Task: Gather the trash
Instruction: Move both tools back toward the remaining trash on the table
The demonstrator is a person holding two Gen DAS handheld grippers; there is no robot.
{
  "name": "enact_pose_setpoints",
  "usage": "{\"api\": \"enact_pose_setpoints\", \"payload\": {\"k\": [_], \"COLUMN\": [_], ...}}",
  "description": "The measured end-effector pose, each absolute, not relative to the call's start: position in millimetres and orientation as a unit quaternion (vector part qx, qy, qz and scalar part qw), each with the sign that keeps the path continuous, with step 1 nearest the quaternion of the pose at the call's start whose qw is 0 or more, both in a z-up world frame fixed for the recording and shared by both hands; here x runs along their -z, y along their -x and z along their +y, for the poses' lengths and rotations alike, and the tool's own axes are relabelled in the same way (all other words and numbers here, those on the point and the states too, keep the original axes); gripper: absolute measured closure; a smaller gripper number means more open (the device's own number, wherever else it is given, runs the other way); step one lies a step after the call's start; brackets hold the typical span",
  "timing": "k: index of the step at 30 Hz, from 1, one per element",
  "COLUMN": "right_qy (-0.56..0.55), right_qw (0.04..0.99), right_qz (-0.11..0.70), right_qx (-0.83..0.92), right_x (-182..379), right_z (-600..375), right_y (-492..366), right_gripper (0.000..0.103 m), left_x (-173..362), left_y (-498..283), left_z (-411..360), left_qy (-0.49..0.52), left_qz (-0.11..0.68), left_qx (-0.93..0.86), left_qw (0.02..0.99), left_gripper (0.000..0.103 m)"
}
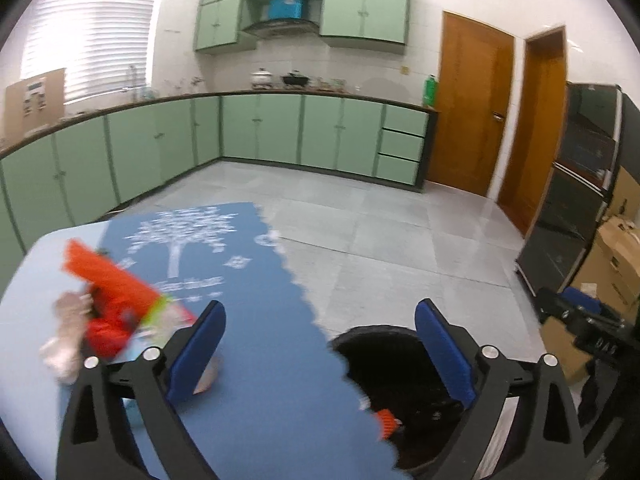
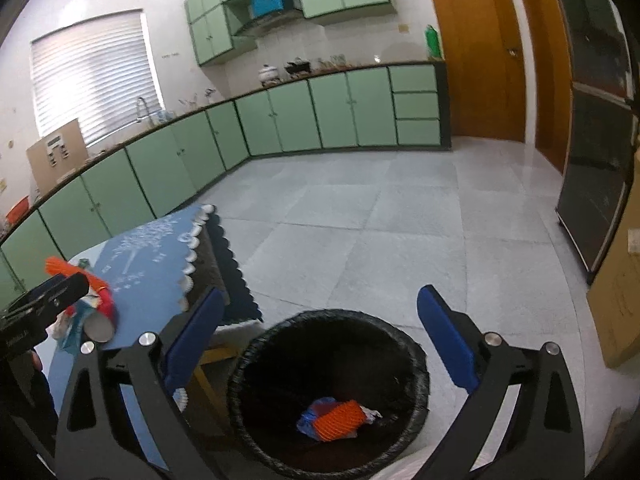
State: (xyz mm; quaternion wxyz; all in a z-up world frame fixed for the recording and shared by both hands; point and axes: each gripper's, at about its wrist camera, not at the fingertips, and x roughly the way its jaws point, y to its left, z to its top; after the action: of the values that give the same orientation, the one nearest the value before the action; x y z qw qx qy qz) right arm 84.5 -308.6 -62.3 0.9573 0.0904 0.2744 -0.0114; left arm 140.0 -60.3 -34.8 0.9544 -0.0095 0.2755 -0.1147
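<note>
While both sets of fingers stand wide apart and empty, the right gripper (image 2: 320,344) hangs over the black-lined bin (image 2: 416,364), where an orange ribbed wrapper (image 2: 340,424) and blue scrap already lie. Risk: the bin sits tight against the counter (image 1: 24,320) edge, so a piece released short would land on the floor. Remaining trash (image 1: 108,300), orange, red and crumpled white, lies jumbled near the left gripper (image 1: 320,344); a loose pile may scatter when gripped.
</note>
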Motion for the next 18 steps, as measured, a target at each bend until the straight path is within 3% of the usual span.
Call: {"api": "enact_pose_setpoints", "payload": {"k": [18], "right_qy": [-0.037], "right_qw": [0.955], "right_qz": [0.271], "right_qx": [-0.119], "right_x": [56], "right_z": [-152], "right_y": [-108], "right_gripper": [0.008], "left_x": [40], "left_y": [-96], "left_z": [83], "left_qy": [0.013], "left_qz": [0.267], "left_qx": [-0.035], "left_qw": [0.963], "left_gripper": [0.008]}}
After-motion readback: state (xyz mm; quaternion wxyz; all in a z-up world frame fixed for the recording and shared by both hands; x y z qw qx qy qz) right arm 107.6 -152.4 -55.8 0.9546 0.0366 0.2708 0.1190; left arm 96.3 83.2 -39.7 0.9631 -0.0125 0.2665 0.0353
